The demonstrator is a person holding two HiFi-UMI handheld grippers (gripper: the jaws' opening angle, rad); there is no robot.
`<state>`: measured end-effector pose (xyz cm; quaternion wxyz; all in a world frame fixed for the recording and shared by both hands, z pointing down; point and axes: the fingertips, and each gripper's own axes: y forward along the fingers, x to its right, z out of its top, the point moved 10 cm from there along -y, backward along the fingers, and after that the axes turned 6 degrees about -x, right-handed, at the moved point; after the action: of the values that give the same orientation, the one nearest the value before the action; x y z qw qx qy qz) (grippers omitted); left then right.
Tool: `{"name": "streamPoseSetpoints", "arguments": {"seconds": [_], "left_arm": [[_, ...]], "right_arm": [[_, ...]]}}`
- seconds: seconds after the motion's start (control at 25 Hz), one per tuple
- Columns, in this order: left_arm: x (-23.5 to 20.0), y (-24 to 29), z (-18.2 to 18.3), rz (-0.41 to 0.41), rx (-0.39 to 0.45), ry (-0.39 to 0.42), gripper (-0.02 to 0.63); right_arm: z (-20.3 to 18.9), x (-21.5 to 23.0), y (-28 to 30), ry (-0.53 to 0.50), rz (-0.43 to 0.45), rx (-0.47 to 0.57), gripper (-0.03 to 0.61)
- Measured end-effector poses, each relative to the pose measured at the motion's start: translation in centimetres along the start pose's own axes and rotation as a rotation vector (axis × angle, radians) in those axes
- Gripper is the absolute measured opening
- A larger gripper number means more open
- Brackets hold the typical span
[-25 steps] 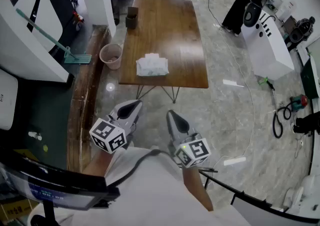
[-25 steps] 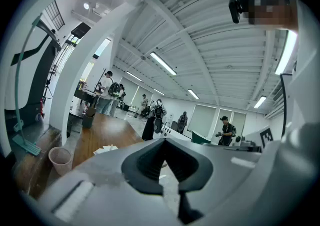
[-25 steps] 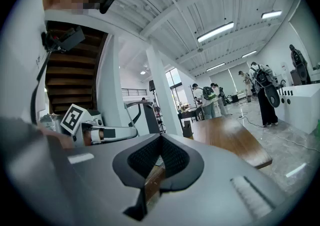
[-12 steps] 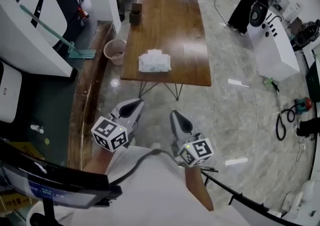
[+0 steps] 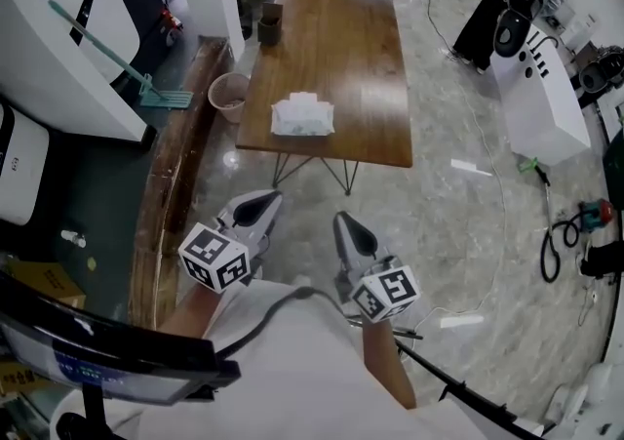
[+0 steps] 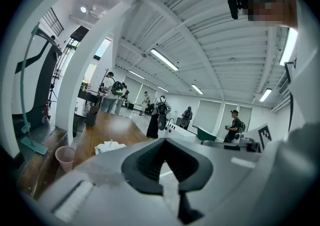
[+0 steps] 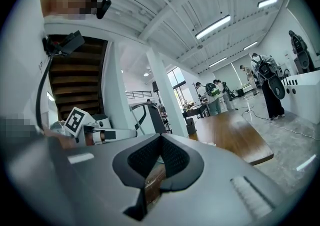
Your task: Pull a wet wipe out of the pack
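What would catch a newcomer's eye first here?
The left tongs and right tongs sit low in the head view, both shut and empty, short of the wooden table. On its near end lies the white wipe pack, with a pink bin on the floor at the table's left.

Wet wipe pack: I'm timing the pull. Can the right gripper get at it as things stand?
Probably not yet. The right gripper is held near the person's body, over the floor, and the wet wipe pack lies far ahead on the table. Nothing blocks the way.
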<state>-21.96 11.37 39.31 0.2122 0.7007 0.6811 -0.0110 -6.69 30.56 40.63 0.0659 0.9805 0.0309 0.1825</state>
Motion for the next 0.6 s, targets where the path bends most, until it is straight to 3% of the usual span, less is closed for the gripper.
{"name": "streamPoseSetpoints", "arguments": {"seconds": [0.36, 0.6], "left_arm": [[3.5, 1.5, -1.5, 0.007, -0.014, 0.028, 0.006], [4.6, 1.5, -2.2, 0.042, -0.009, 0.001, 0.006]], "right_arm": [[-0.6, 1.9, -2.8, 0.058, 0.034, -0.007, 0.009], [-1.2, 3.0, -4.5, 0.067, 0.039, -0.015, 0.008]]}}
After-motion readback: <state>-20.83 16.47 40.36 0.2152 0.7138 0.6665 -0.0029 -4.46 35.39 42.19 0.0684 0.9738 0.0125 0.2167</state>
